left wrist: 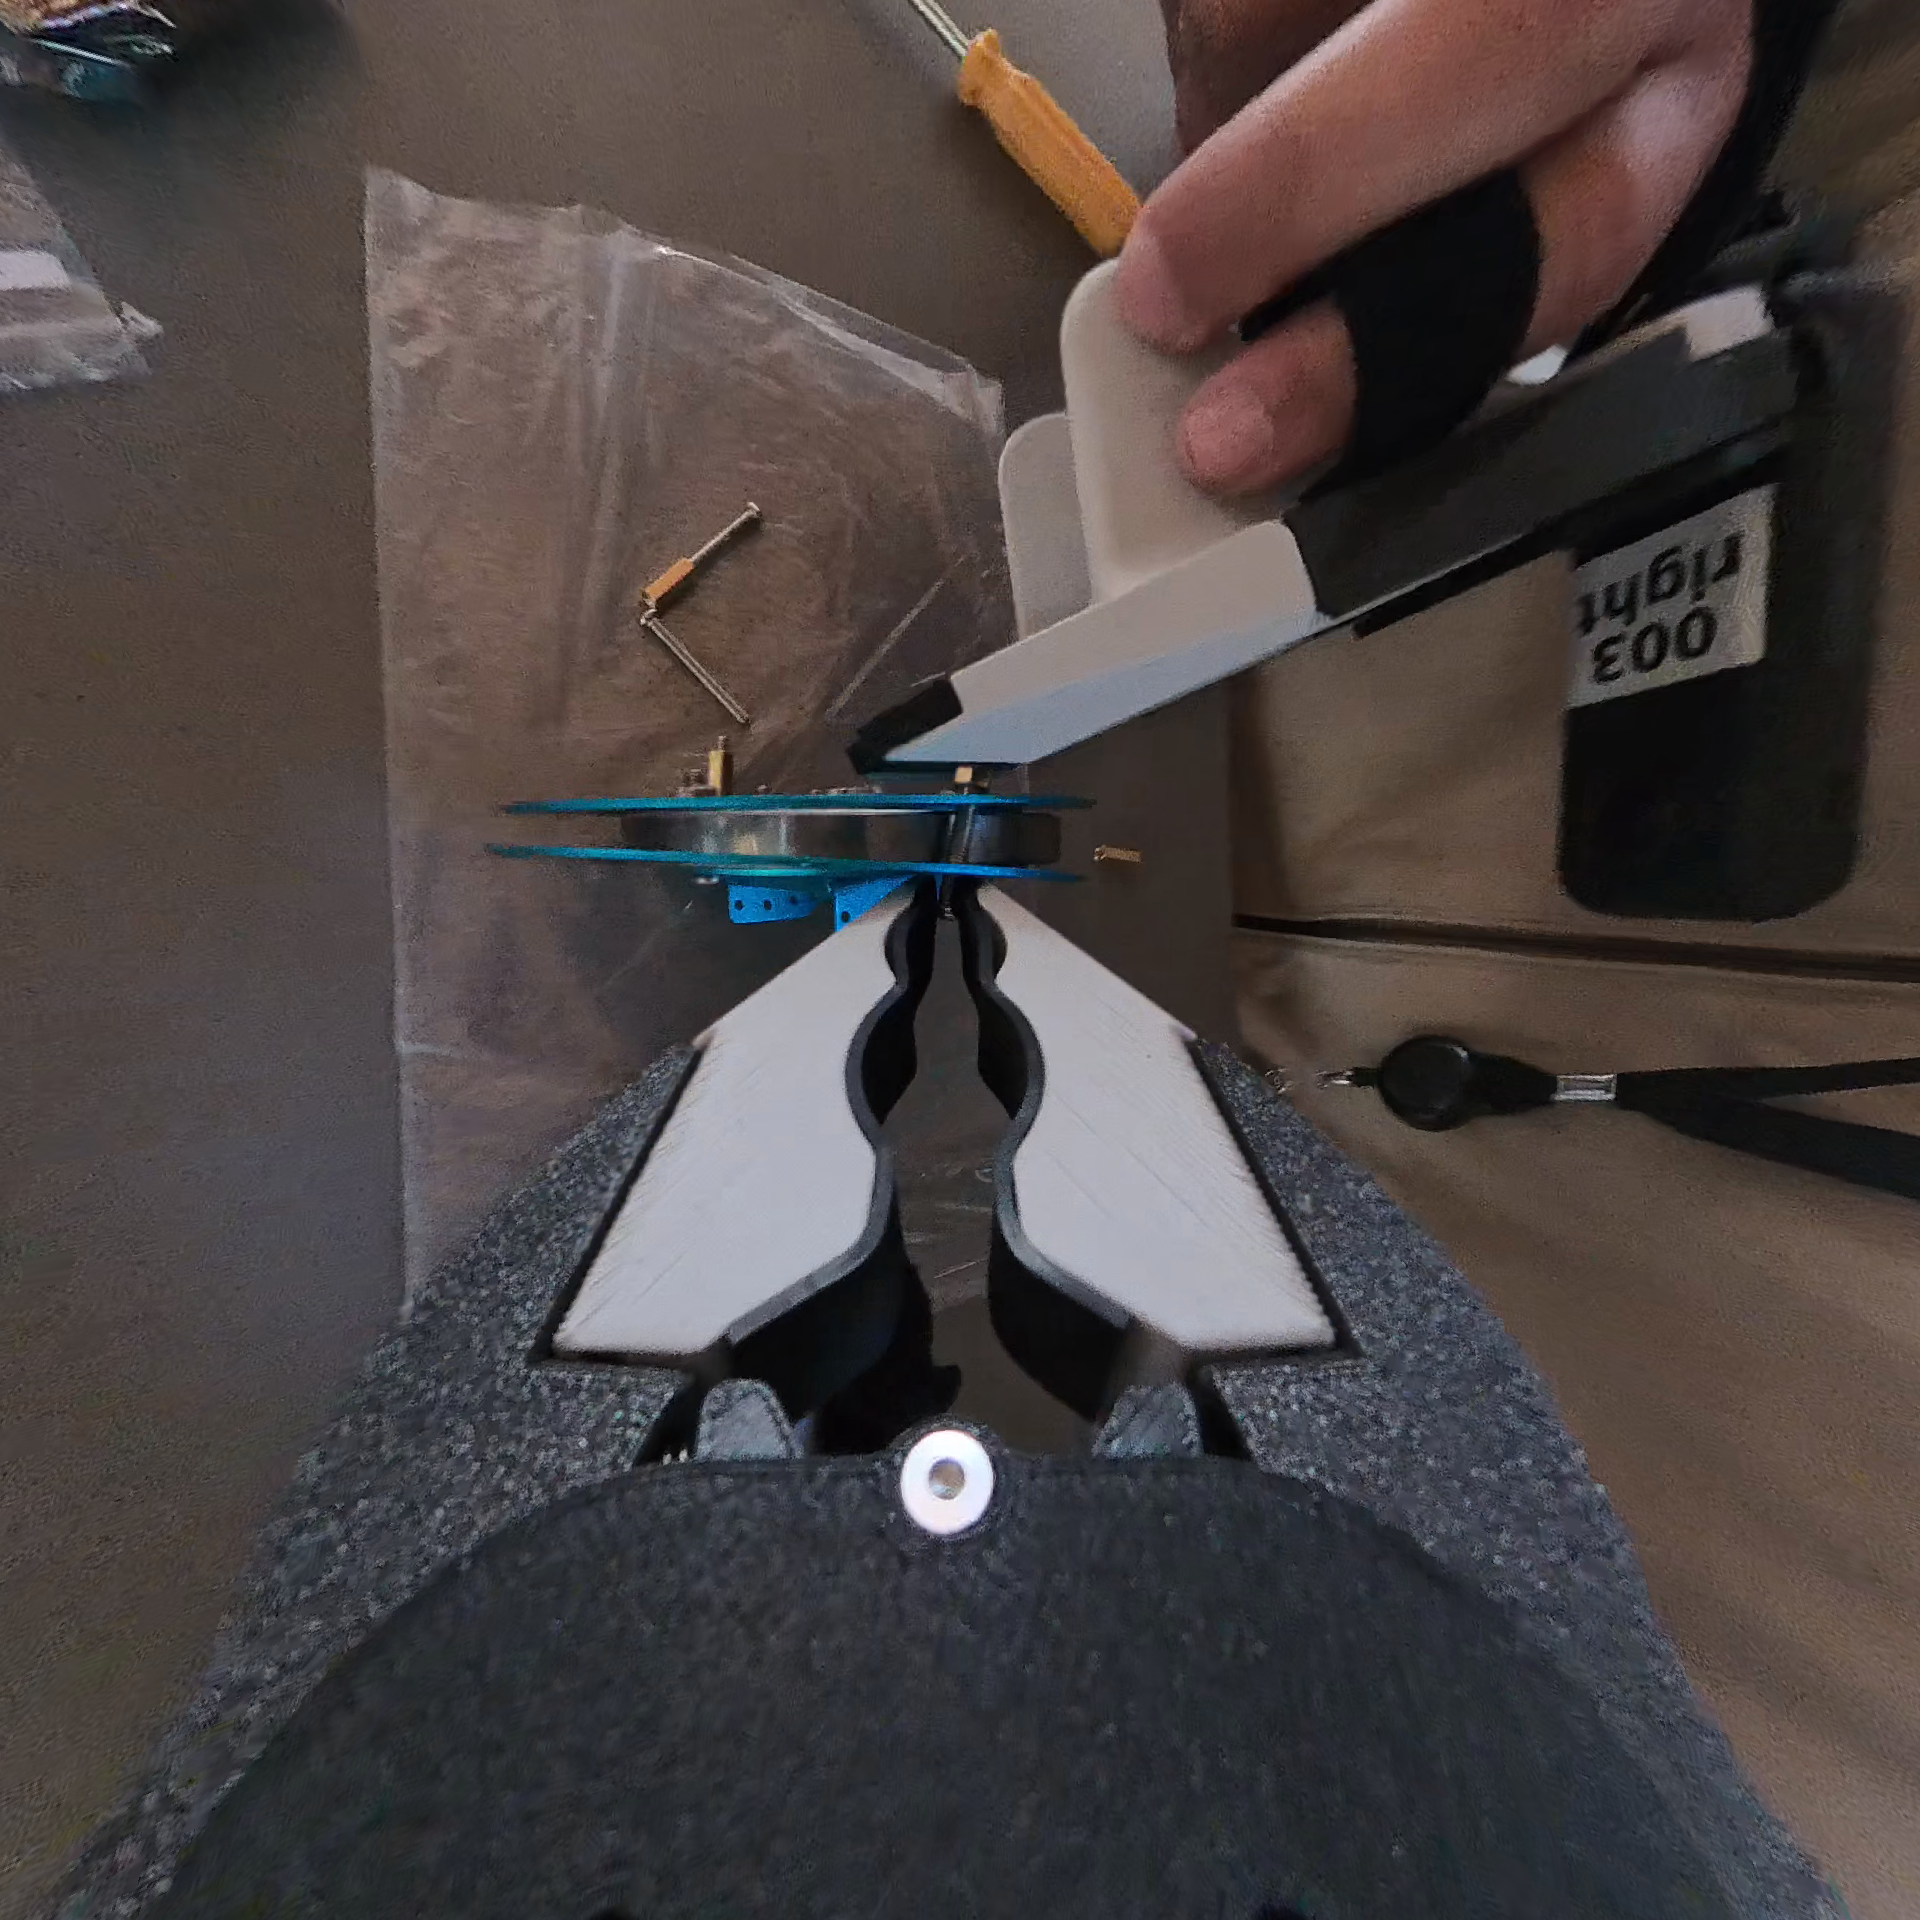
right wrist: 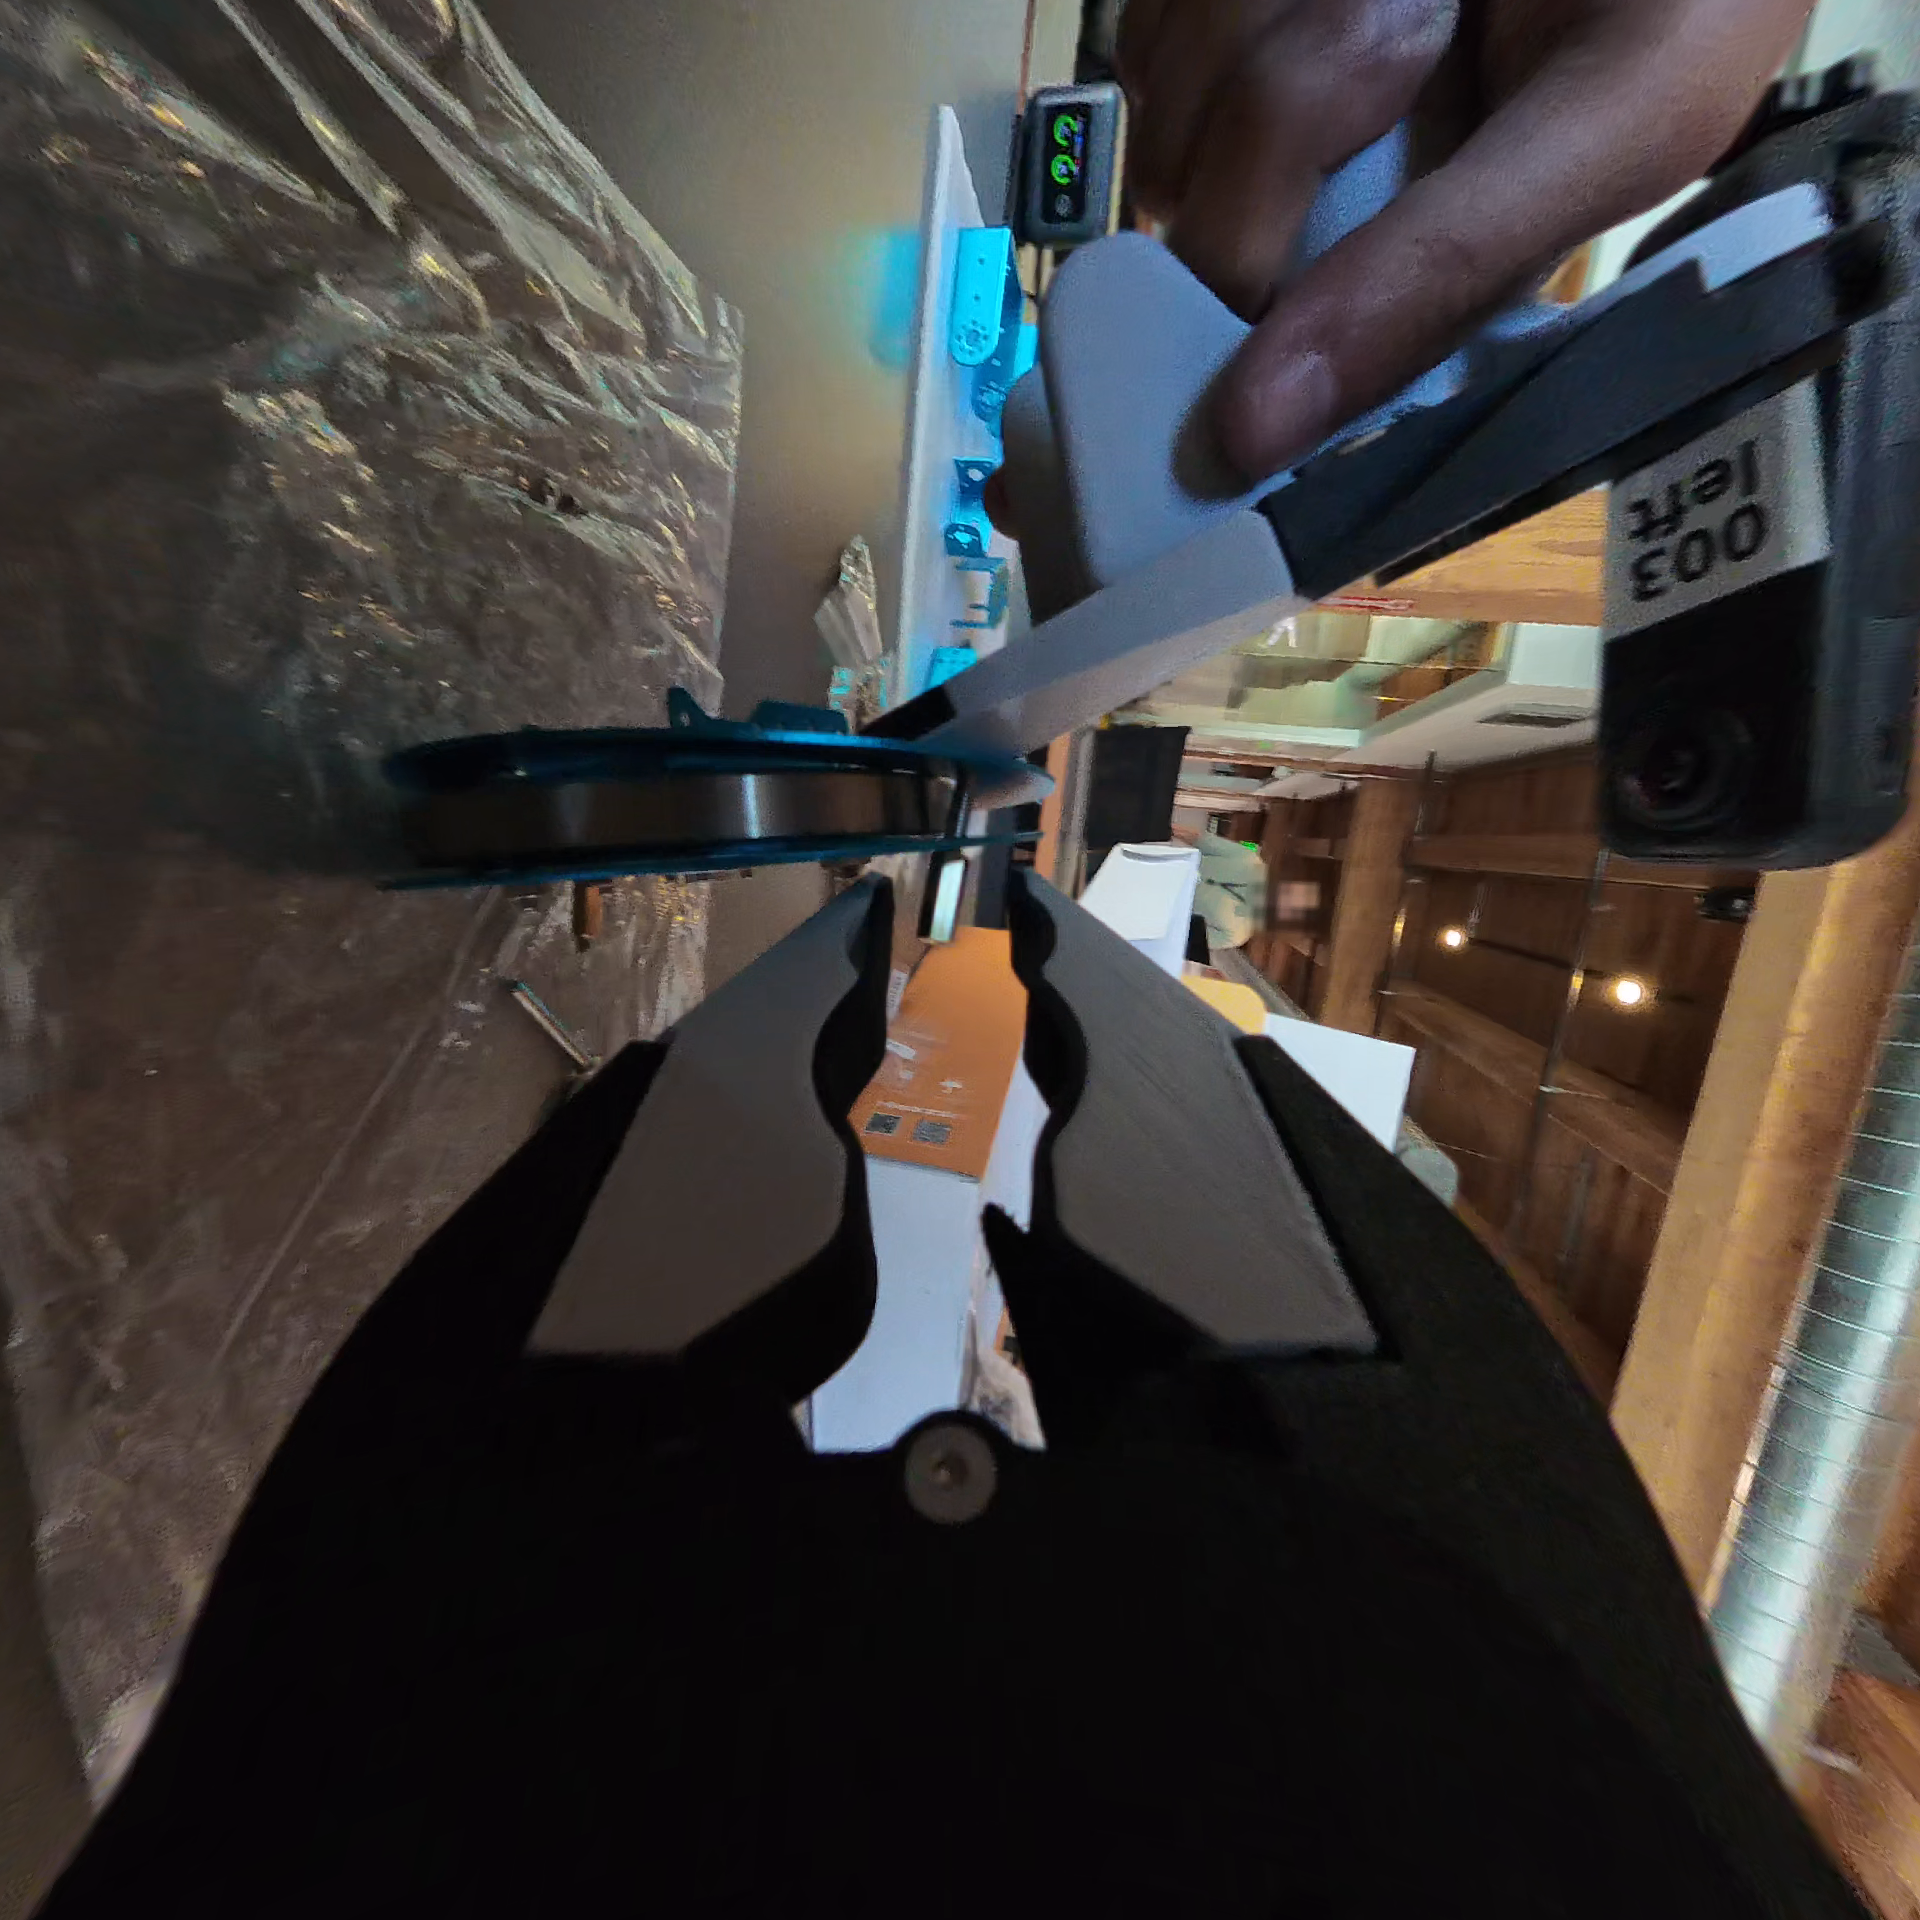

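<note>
Now my left gripper [left wrist: 943,906] pinches the blue disc assembly [left wrist: 790,831] at its edge; right gripper [right wrist: 951,894] stands narrow around its standoff [right wrist: 943,896], grip unclear.

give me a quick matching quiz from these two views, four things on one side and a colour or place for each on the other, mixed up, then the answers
Things:
1. screwdriver handle
2. disc assembly
3. loose long screws
4. left gripper

Descriptions:
A. lying on the clear plastic sheet
B. blue plates around a metal ring
C. orange, at the top of the left wrist view
D. shut on the assembly's edge from below

Pairs: 1-C, 2-B, 3-A, 4-D
</note>
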{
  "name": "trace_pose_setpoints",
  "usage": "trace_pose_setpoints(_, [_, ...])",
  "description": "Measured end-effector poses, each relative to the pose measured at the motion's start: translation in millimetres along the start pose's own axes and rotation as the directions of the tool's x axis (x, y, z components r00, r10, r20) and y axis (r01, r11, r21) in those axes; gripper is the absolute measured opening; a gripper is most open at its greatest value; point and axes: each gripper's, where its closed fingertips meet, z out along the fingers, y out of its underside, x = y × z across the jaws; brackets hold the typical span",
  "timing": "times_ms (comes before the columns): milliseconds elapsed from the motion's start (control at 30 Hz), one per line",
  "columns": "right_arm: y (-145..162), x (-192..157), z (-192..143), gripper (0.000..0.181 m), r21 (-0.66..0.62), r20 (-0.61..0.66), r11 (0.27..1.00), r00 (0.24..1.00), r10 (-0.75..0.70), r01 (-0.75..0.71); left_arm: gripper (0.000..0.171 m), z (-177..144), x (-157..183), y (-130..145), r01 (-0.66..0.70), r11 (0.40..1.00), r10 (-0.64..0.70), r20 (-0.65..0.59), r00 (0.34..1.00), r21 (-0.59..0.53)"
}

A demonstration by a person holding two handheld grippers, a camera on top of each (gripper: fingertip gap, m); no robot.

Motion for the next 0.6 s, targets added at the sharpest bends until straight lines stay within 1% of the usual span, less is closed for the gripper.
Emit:
trace_pose_setpoints(133, [2.9, -1.8, 0.5, 0.016, -0.007, -0.009, 1.0, 1.0, 0.005, -0.006, 0.002, -1.0, -1.5, -2.4, 0.085, 0.996, -0.082, -0.072, 0.994, 0.038])
trace_pose_setpoints(200, [3.4, -1.0, 1.2, 0.012, -0.012, -0.028, 1.0, 1.0, 0.011, -0.012, 0.003, -1.4, -1.9, -2.5, 0.089, 0.995, -0.085, -0.076, 0.993, 0.048])
trace_pose_setpoints(233, [2.9, 2.8, 1.2, 0.005, -0.011, -0.048, 1.0, 0.999, 0.02, -0.02, 0.002, -1.1, -2.6, -2.3, 0.081, 0.996, -0.078, -0.062, 0.995, 0.049])
trace_pose_setpoints(267, [2.0, 3.0, 0.7, 0.004, -0.004, -0.029, 0.999, 0.999, 0.033, -0.033, 0.002, -0.9, -3.6, -2.1, 0.05, 0.997, -0.049, -0.028, 0.998, 0.05])
trace_pose_setpoints(300, [2.3, 2.2, 0.8, 0.004, -0.002, 0.016, 0.998, 0.997, 0.071, -0.071, 0.002, -0.9, -5.9, -2.5, -0.005, 0.999, 0.003, 0.033, 0.999, 0.053])
trace_pose_setpoints(333, [3.0, 0.8, 1.1, 0.004, -0.003, 0.087, 0.991, 0.987, 0.136, -0.136, 0.002, -0.6, -7.6, -2.9, -0.067, 0.997, 0.062, 0.105, 0.993, 0.049])
trace_pose_setpoints(367, [2.9, -1.7, 0.7, 0.003, -0.01, 0.191, 0.973, 0.955, 0.229, -0.231, 0.002, -0.3, -9.9, -3.9, -0.141, 0.989, 0.13, 0.192, 0.973, 0.043])
trace_pose_setpoints(400, [3.2, -4.4, -0.2, 0.003, -0.037, 0.317, 0.94, 0.888, 0.333, -0.34, 0.002, 0.2, -13.2, -5.4, -0.244, 0.97, 0.224, 0.303, 0.926, 0.027])
trace_pose_setpoints(433, [3.6, -6.8, -1.0, 0.004, -0.08, 0.438, 0.89, 0.787, 0.435, -0.449, 0.002, 0.0, -17.5, -7.1, -0.367, 0.93, 0.339, 0.429, 0.837, -0.019])
trace_pose_setpoints(467, [3.1, -9.4, -2.5, 0.003, -0.133, 0.547, 0.828, 0.656, 0.52, -0.545, 0.002, -1.2, -22.2, -8.8, -0.466, 0.88, 0.434, 0.549, 0.714, -0.089])
trace_pose_setpoints(500, [1.8, -10.7, -3.8, 0.003, -0.193, 0.63, 0.758, 0.513, 0.583, -0.624, 0.002, -2.8, -26.2, -10.6, -0.519, 0.841, 0.485, 0.641, 0.595, -0.154])
trace_pose_setpoints(533, [0.8, -13.3, -5.3, 0.003, -0.278, 0.696, 0.683, 0.348, 0.628, -0.675, 0.002, -4.6, -28.7, -13.1, -0.569, 0.793, 0.527, 0.714, 0.46, -0.218])
trace_pose_setpoints(600, [-1.3, -15.2, -11.2, 0.003, -0.452, 0.77, 0.556, 0.01, 0.638, -0.698, 0.001, -6.3, -29.6, -17.0, -0.63, 0.701, 0.566, 0.798, 0.207, -0.334])
